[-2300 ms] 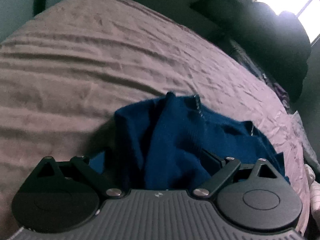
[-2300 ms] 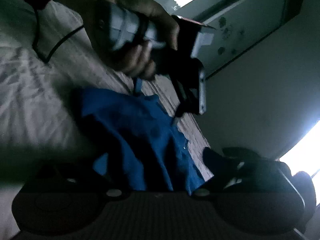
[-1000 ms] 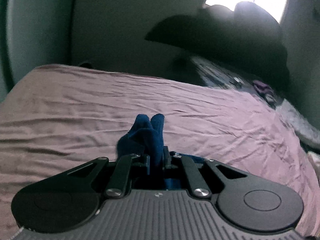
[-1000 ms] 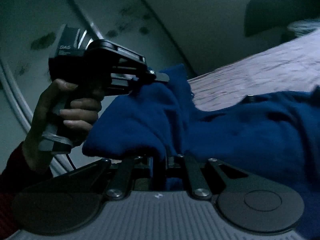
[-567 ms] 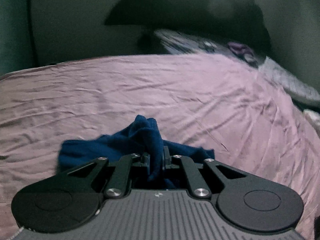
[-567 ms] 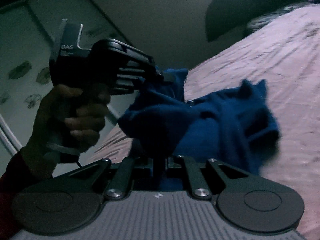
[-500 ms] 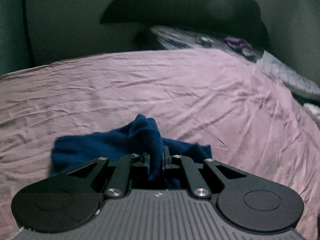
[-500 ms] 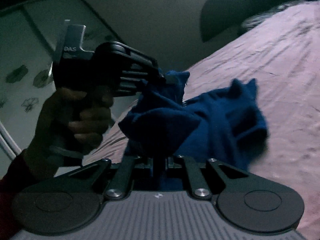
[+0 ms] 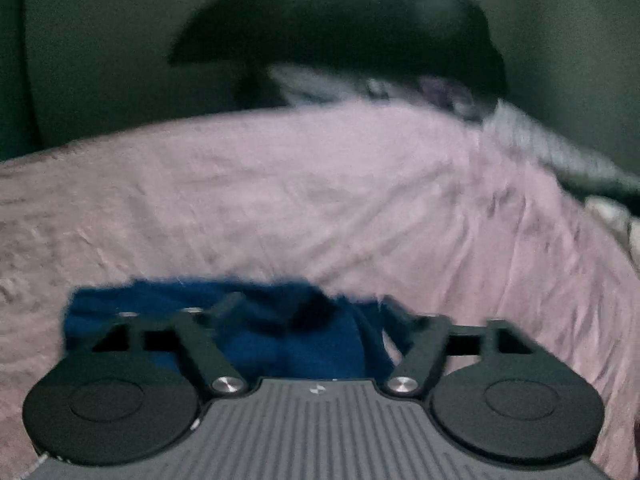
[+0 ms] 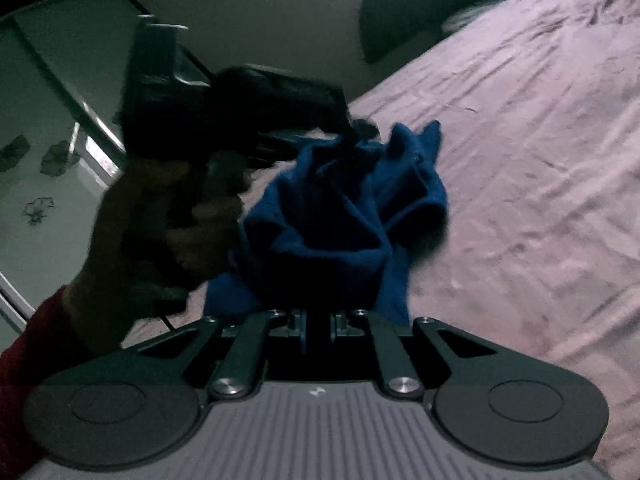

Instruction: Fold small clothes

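Blue garment let go on one side, pinched on the other

Left wrist view: the left gripper [image 9: 308, 308] jaws are opening, pads clear of the crumpled dark blue knit garment [image 9: 280, 336] lying between them on the wrinkled pink bedsheet [image 9: 320, 200].
Right wrist view: the right gripper [image 10: 318, 320] jaws are clenched on the garment's bunched edge, a hand [image 10: 160, 220] holding the other gripper beside it.

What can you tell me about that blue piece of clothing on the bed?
The blue garment is a small, soft, knit-looking piece in deep blue, crumpled into loose folds rather than flat. It lies bunched on the wrinkled pinkish bedsheet. The right tongs are shut on its near edge, lifting that part. The left tongs are opening around its other side, with cloth between them but not pinched. Blur hides finer details.
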The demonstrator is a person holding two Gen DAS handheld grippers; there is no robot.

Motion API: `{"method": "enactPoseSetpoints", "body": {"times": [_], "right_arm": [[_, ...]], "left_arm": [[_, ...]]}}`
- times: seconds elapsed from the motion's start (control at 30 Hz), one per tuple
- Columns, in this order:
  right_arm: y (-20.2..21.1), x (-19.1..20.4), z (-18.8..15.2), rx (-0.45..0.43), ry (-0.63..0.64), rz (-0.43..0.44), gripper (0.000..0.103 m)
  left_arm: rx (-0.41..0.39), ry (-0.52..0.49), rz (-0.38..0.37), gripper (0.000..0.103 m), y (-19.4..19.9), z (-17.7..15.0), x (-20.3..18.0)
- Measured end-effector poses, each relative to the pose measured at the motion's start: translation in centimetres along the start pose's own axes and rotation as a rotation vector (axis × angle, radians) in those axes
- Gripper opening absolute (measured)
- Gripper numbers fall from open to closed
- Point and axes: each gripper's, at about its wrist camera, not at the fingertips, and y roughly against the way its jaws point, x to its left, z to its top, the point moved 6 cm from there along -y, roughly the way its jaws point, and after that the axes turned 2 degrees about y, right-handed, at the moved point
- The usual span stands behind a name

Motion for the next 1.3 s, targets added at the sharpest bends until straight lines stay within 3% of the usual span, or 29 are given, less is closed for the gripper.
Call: {"method": "enactPoseSetpoints", "body": {"times": [0.07,0.13,0.2,0.27,0.33,0.47,0.57,0.73,0.77,0.8,0.83,0.87,1.03,1.13,1.23,1.3], "right_arm": [[0.5,-0.2,-0.1,0.015,0.011,-0.020,0.018],[1.3,-0.2,-0.2,0.025,0.025,-0.040,0.044],[2.3,0.0,0.0,0.026,0.052,-0.028,0.059],[3.7,0.3,0.8,-0.001,0.113,-0.077,0.068],[4.6,0.5,2.6,-0.041,0.136,-0.092,0.068],[3.0,0.2,7.9,-0.083,0.063,0.011,0.068],[-2.2,-0.8,10.8,-0.005,0.076,0.001,0.068],[-10.4,-2.7,12.7,0.139,0.049,-0.044,0.066],[-11.7,-2.4,12.8,0.162,0.073,-0.052,0.061],[-12.6,-2.2,12.9,0.182,0.107,-0.063,0.036],[-13.4,-2.0,12.9,0.200,0.146,-0.085,0.019],[-14.1,-1.8,13.0,0.205,0.192,-0.116,0.018],[-14.2,-1.4,14.2,0.129,0.419,-0.310,0.012],[-14.2,-1.2,14.2,0.115,0.457,-0.333,0.013],[-11.2,0.2,14.4,0.018,0.477,-0.398,0.014],[-8.0,1.4,13.7,-0.019,0.471,-0.359,0.014]], "left_arm": [[-0.061,0.010,0.029,0.088,1.8,0.9,1.2],[-0.088,0.020,0.073,0.090,3.6,1.0,2.9],[-0.086,0.009,0.118,0.091,5.2,0.1,4.5],[-0.077,-0.044,0.154,0.090,6.5,-1.7,5.4],[-0.063,-0.115,0.186,0.090,7.5,-4.2,5.8],[-0.080,-0.255,0.222,0.089,8.7,-8.1,4.2],[-0.098,-0.335,0.230,0.089,8.8,-9.7,2.1],[-0.069,-0.351,0.191,0.089,7.8,-11.3,0.4],[-0.061,-0.354,0.185,0.089,7.6,-11.6,0.2],[-0.051,-0.358,0.182,0.089,7.4,-12.0,0.0],[-0.037,-0.360,0.180,0.090,7.1,-12.3,-0.1],[-0.024,-0.360,0.180,0.090,6.9,-12.6,-0.1],[0.002,-0.334,0.173,0.091,6.9,-13.8,-0.1],[0.001,-0.328,0.175,0.091,7.5,-13.9,0.0],[-0.005,-0.271,0.172,0.091,9.0,-14.1,1.0],[-0.017,-0.233,0.185,0.091,10.3,-14.1,1.8]]}}
